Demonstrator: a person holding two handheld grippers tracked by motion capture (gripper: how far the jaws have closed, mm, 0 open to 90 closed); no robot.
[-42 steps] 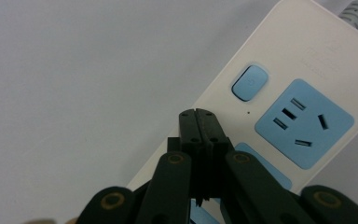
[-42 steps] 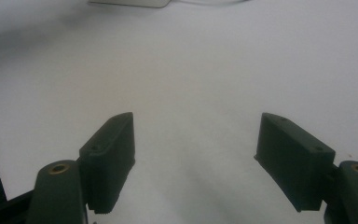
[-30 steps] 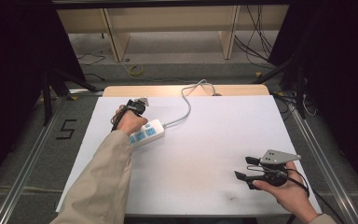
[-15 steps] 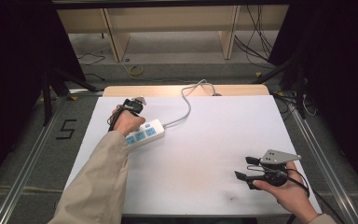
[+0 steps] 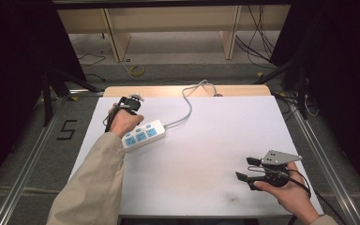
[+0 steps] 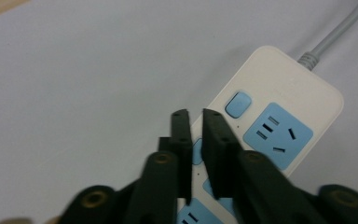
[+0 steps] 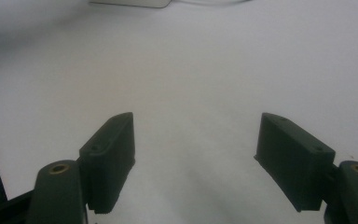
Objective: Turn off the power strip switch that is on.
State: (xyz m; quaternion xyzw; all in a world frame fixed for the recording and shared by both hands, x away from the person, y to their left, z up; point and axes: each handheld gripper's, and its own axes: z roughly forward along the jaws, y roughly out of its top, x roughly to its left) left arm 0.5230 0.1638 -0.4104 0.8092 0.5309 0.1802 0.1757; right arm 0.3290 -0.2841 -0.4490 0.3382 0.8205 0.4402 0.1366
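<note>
- Left gripper (image 6: 194, 114): two flat black jaws on black arms, a brass-coloured screw set in each arm.
- Right gripper (image 5: 246, 168): black body, grey three-cornered plate (image 5: 281, 157) on top, thin black cable (image 5: 304, 185) looped behind.
- A beige sleeve (image 5: 91, 187) is worn on the left arm.

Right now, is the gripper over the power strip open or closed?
Closed, almost. In the left gripper view, the left hand-held gripper has its jaws nearly together, just a thin gap, over a blue switch on the power strip.
</note>
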